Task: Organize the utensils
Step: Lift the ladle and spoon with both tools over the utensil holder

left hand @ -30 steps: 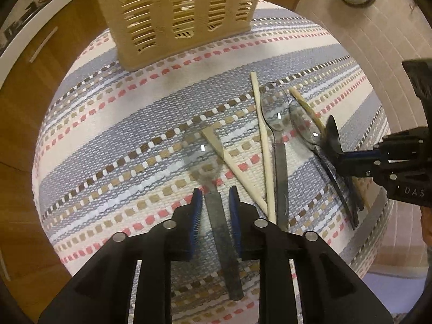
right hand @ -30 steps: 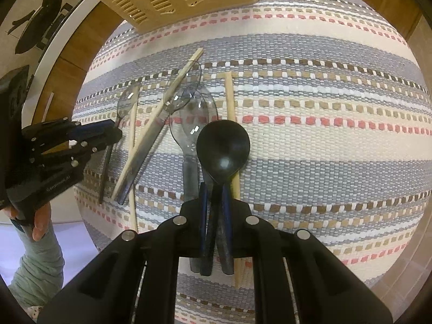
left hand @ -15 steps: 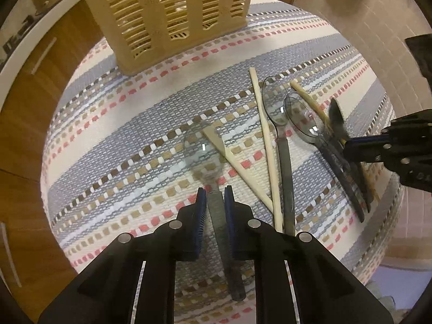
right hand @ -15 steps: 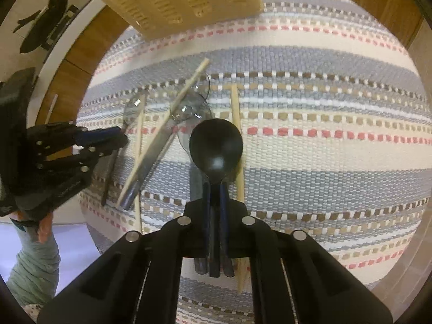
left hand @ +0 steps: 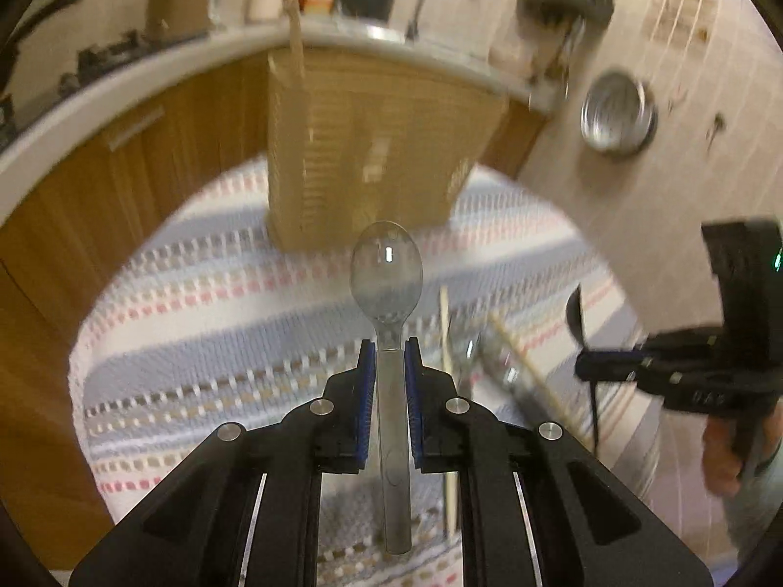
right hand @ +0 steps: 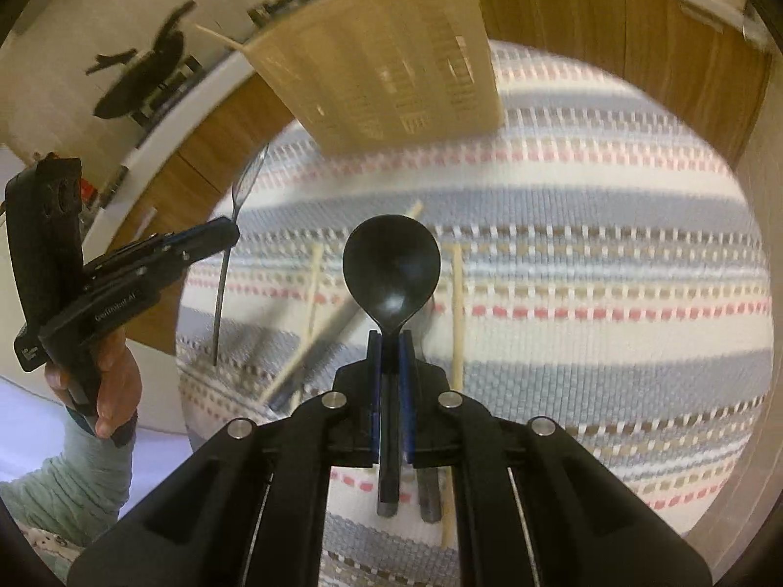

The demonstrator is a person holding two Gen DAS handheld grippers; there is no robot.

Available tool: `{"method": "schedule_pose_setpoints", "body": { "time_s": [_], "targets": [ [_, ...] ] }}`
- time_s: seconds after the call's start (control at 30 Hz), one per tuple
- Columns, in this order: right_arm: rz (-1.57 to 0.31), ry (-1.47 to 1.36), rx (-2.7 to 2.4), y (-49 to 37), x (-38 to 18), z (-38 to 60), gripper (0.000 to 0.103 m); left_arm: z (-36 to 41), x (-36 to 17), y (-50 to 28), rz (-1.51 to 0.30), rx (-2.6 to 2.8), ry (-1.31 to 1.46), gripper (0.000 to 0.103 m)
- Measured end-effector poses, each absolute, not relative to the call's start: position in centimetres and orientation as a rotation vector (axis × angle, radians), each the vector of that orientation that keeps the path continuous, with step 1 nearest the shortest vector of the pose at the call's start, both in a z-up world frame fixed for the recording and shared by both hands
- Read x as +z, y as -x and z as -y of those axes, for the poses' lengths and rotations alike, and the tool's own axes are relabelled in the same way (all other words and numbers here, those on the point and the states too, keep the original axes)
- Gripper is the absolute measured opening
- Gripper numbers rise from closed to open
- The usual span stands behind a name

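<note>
Left wrist view shows your clear spoon point(left hand: 386, 269) clenched by its grey handle in the left claw point(left hand: 390, 357), bowl pointing forward and up, lifted off the striped mat point(left hand: 205, 342). The left claw's jaws have just been closing, and the blue pads point(left hand: 366, 391) now press on the handle from both sides. In the right wrist view you see that same spoon from the side, thin and tilted, hanging from the left claw point(right hand: 230, 235) clear of the mat point(right hand: 611, 293).

Your right claw point(right hand: 389, 342) is clamped on the neck of the black spoon point(right hand: 390, 264), whose bowl faces the camera above the mat. From the left wrist view the black spoon point(left hand: 577, 313) shows edge-on in the right claw point(left hand: 587, 369).

Below, on the mat, lie the leftover utensils: pale wooden sticks point(right hand: 457, 313), one of them point(left hand: 444, 323) just beside your left claw, and other spoons with grey handles point(right hand: 318, 342), blurred and crossing each other.

Beyond them the beige slotted basket point(left hand: 372, 146) stands upright at the mat's far edge; a stick point(left hand: 296, 39) pokes up from one corner. It appears tilted in the right wrist view point(right hand: 391, 58).

Behind are wooden cabinets point(left hand: 147, 156) under a white counter point(left hand: 98, 93). Your hand point(right hand: 115, 381) and a green sleeve point(right hand: 63, 479) hold the left claw's handle.
</note>
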State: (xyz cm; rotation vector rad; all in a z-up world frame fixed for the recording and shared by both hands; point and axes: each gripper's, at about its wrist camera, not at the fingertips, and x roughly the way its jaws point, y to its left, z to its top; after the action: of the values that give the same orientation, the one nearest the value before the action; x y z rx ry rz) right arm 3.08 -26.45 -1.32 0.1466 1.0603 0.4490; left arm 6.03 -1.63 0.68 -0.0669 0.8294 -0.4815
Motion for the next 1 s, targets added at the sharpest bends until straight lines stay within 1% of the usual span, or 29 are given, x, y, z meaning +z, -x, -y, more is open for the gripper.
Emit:
{"method": "schedule_pose_setpoints", "body": {
  "time_s": [0.13,0.23,0.4,0.5,0.67,0.8,1.0],
  "targets": [
    [-0.914,-0.121,0.442,-3.1,1.6,26.0,0.005,1.3,4.1,-6.1,-0.662,-0.467,0.145,0.010],
    [-0.781,-0.111,0.427,-3.7,4.3,26.2,0.005,1.0,7.2,-6.7,-0.490,-0.436,0.202,0.010],
    [-0.545,-0.126,0.379,-5.8,8.5,26.3,0.005,2.0,10.7,-7.1,-0.226,-0.348,0.249,0.010],
    [-0.409,-0.148,0.342,-7.4,10.6,26.9,0.005,2.1,11.7,-7.9,-0.125,-0.338,0.308,0.010],
    [-0.245,-0.119,0.263,-10.4,12.5,27.0,0.005,3.0,12.4,-9.5,-0.050,-0.260,0.337,0.010],
    [-0.155,-0.051,0.201,-12.7,11.9,26.6,0.005,4.0,11.3,-11.3,0.002,-0.189,0.292,0.011],
    [-0.188,-0.041,0.228,-16.3,9.8,26.3,0.005,4.0,9.5,-13.5,-0.004,-0.130,0.245,0.011]
  ]
}}
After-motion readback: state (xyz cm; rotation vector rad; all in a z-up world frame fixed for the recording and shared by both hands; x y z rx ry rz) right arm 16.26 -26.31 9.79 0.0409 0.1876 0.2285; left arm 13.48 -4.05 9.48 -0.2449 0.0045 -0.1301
